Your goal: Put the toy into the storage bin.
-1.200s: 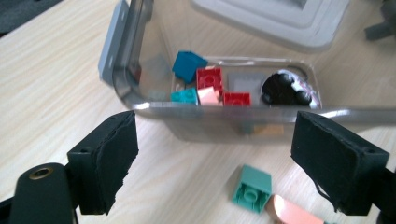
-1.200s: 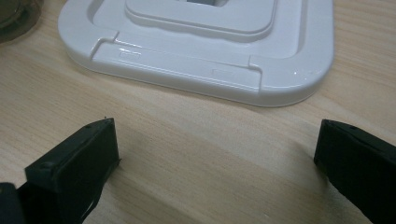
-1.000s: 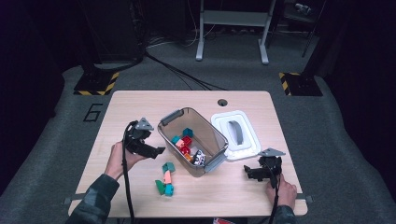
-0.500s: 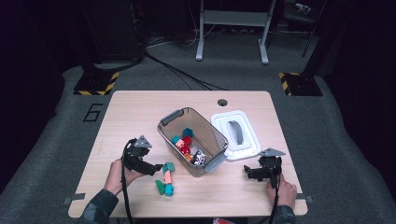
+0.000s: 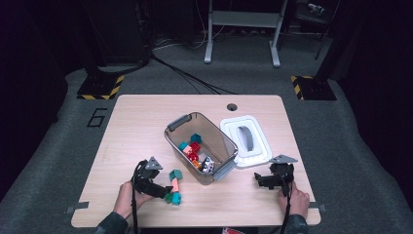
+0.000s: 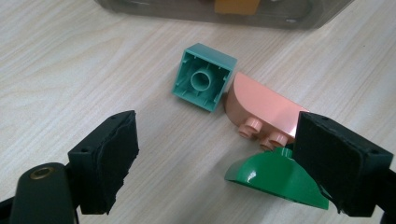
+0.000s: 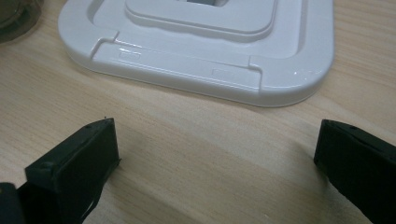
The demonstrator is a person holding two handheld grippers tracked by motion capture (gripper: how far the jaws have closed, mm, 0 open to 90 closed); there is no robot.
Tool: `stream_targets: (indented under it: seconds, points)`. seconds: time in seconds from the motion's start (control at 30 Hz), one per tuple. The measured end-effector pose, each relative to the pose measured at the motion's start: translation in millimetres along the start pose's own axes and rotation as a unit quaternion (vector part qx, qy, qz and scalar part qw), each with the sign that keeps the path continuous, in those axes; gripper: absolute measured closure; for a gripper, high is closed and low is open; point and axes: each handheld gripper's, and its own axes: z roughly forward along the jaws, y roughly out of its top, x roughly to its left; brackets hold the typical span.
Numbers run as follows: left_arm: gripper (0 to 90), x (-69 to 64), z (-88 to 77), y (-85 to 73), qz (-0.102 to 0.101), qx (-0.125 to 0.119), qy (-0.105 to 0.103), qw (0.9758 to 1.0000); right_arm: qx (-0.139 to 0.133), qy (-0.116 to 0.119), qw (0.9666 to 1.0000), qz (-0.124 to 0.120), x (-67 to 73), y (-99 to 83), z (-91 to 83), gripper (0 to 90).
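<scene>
On the wooden surface, just beside the clear bin, the left gripper holds its jaws wide over the green block, which lies by one jaw and touches the pink block next to the teal block, while the right gripper rests with wide, empty jaws near the white lid.

The bin stands mid-surface, with a heap of bricks inside it. Just right of the bin lies the lid, flat on the surface and touching the bin's side. Three loose bricks lie close together just left of the bin's near corner. The left hand-held gripper is at those bricks, on their left. The right hand-held gripper sits right of the bin, in front of the lid.
</scene>
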Motion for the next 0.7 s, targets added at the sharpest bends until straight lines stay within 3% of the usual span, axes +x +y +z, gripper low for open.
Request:
stream_targets:
  seconds: [0.2, 0.43, 0.7]
  points:
    - [14.4, -8.4, 5.9, -3.6, 0.005, 0.009, 0.0, 0.9999, 0.0, 0.0, 1.0, 0.0, 0.0, 0.0, 0.0, 0.0]
    - [14.8, -9.2, 2.7, -5.5, 0.028, 0.048, 0.0, 0.9984, 0.0, 0.0, 1.0, 0.0, 0.0, 0.0, 0.0, 0.0]
    - [15.7, -1.9, 0.0, -10.8, 0.02, 0.067, 0.017, 0.9974, 0.0, 0.0, 1.0, 0.0, 0.0, 0.0, 0.0, 0.0]
